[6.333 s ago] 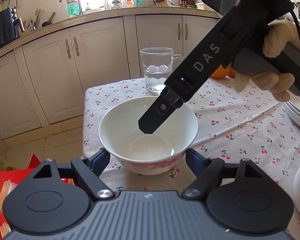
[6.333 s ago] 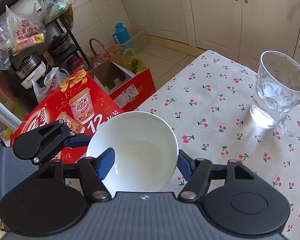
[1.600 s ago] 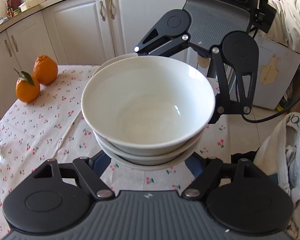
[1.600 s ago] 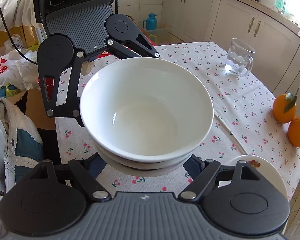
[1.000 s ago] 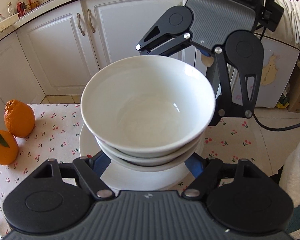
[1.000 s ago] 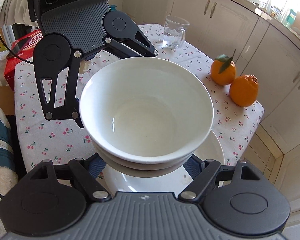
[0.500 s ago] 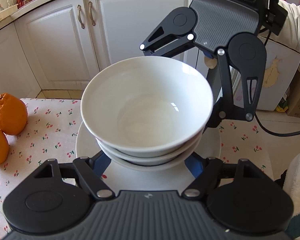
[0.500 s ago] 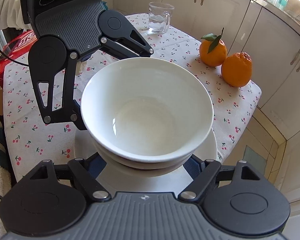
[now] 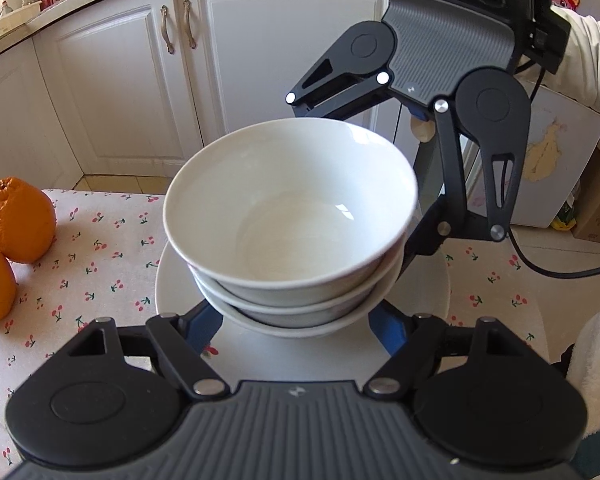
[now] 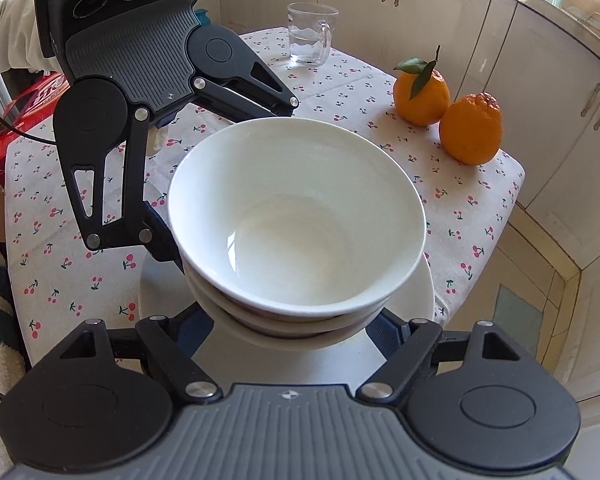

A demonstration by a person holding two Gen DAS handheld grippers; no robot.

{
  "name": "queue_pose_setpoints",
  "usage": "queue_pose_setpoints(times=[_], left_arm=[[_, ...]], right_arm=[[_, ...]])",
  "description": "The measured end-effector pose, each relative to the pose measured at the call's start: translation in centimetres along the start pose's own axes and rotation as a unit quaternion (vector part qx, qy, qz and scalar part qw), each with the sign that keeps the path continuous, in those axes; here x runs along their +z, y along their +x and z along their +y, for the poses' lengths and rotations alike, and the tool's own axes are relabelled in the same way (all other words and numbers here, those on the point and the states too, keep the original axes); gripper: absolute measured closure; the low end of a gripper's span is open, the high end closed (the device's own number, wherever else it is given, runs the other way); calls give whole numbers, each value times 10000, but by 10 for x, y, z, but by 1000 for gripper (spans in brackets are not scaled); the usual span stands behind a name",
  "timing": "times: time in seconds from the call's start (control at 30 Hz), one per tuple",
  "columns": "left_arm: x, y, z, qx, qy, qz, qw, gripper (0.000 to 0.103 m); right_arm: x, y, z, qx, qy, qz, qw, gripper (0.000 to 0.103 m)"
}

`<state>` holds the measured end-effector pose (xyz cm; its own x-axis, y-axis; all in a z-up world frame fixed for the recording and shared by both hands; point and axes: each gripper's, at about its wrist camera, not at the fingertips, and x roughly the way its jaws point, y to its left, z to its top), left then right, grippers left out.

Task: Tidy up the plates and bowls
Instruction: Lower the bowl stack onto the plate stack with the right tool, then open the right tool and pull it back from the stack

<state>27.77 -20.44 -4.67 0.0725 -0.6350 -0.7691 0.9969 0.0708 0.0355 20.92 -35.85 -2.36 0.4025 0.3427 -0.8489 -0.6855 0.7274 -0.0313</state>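
As nested bowls (image 9: 292,220) hang just above white plate (image 9: 308,352), gripped at mid-width by left gripper (image 9: 296,324) and right gripper (image 10: 292,326) from opposite sides: lower level, centre, release together.

My black claws with blue pads (image 9: 384,326) flank plain white bowls (image 9: 292,204) over a white plate (image 10: 412,300). Red cherries dot the white tablecloth (image 10: 460,184); two oranges (image 10: 470,128) glow orange.
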Motion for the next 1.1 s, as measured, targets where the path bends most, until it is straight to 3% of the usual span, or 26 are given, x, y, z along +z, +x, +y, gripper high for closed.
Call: queue_pose_setpoints(times=[0.23,0.3,0.37,0.5,0.6,0.73,0.8,0.93,1.03,1.1], left_arm=[[-2,-1,-4,142,82,-52,9999,22],[-3,-4,-8,222,81,-103,9997,14],[-4,-9,-13,322,55,-212,9992,11],[-11,-28,-30,826,21,-409,9957,8],[-21,-46,-50,1343,-245,-658,9884,2],[-35,-64,-82,2242,-699,-888,9680,2],[-39,-71,-100,2792,-1104,-893,9497,2],[-46,-88,-124,3261,-2143,-1053,9147,2],[-48,-102,-139,3460,-2736,-1062,8912,2],[-49,-111,-147,3585,-2954,-1057,8792,2]], right_arm=[[0,1,-1,-21,23,-12,10000,17],[0,1,0,-47,39,-8,10000,17],[0,-1,2,-80,98,-78,9999,7],[-2,-14,14,-298,268,-175,9990,2],[-9,-26,31,-601,442,-196,9970,0],[-16,-45,65,-1164,908,-306,9886,0],[-20,-51,81,-1619,1328,-345,9772,0],[-32,-61,112,-2537,2609,-603,9295,0],[-39,-67,136,-2877,3380,-820,8923,0],[-41,-75,154,-3072,3624,-1019,8740,0]])
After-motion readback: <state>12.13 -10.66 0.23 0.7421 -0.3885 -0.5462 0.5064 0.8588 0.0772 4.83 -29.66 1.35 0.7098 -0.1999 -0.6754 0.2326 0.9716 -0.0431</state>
